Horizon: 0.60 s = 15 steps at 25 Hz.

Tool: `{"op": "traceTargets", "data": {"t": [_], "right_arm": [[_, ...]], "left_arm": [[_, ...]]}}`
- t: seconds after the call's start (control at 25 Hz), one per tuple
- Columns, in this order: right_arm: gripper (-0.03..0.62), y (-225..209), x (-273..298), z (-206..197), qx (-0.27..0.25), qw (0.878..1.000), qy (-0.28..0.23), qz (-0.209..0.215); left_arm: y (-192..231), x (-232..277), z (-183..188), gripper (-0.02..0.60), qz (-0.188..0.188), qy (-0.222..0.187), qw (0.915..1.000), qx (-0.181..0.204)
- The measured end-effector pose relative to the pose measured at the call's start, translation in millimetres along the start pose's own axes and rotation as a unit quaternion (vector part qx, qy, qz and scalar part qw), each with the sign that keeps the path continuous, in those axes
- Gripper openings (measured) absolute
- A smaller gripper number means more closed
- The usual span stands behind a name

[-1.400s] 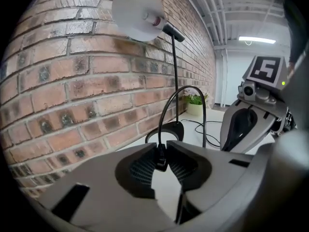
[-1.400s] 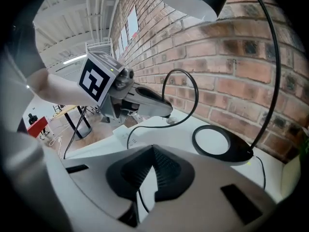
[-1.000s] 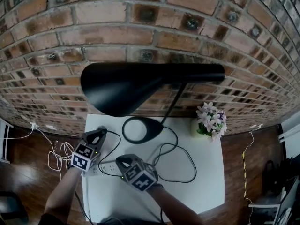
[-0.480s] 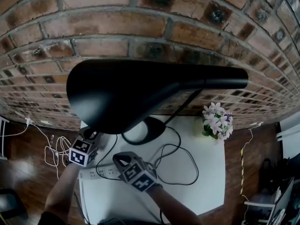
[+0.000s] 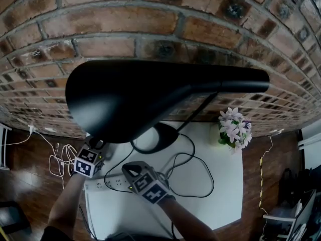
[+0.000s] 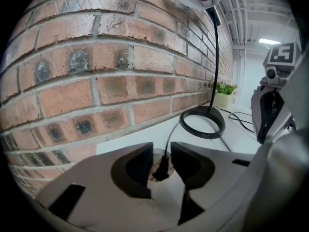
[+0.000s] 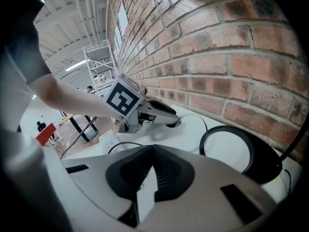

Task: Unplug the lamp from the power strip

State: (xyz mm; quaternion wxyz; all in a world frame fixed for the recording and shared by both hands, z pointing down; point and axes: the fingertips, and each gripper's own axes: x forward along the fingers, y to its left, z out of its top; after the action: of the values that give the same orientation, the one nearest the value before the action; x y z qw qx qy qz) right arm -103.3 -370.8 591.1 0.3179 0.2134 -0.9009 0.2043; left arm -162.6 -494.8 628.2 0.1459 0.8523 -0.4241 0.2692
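The right gripper [image 7: 152,152] was held over the table [image 5: 215,205], jaws closed together and empty. The power strip [image 5: 106,183] lay at its 9 o'clock. Farther, the left gripper [image 6: 162,151] jaws, just opened, stood apart around a black plug [image 6: 161,168] without pressing it. The lamp [image 5: 150,97] stood beyond at 1 o'clock.

The black lamp shade [image 5: 125,97] is seen large before a brick wall [image 5: 150,24]. Its ring base [image 5: 168,134] is set on the white table [image 5: 223,195], and the black cord [image 5: 203,177] is looped across the top. A flower pot [image 5: 233,129] is placed at the right. The left gripper [image 5: 96,144] is held at the table's left edge; its jaws have just been opened wider, and nothing between them can be made out. The right gripper [image 5: 130,168] is held just beside the white power strip [image 5: 108,184].
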Motion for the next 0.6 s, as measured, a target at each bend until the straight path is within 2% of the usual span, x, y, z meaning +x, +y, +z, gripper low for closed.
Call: {"op": "traceTargets", "data": {"t": [0.04, 0.24, 0.6], "right_arm": [[0.006, 0.5, -0.3, -0.1, 0.000, 1.000, 0.000, 0.000], [0.006, 3.8, -1.8, -0.7, -0.003, 1.000, -0.001, 0.002], [0.006, 14.7, -8.0, 6.6, -0.013, 1.000, -0.009, -0.002]], "left_arm": [[1.9, -0.1, -2.3, 0.143, 0.001, 0.001, 1.0000, 0.001], [4.9, -3.5, -11.0, 0.144, 0.007, 0.005, 0.9999, 0.015], [15.5, -26.0, 3.4, 0.144, 0.031, -0.010, 0.9994, 0.012]]}}
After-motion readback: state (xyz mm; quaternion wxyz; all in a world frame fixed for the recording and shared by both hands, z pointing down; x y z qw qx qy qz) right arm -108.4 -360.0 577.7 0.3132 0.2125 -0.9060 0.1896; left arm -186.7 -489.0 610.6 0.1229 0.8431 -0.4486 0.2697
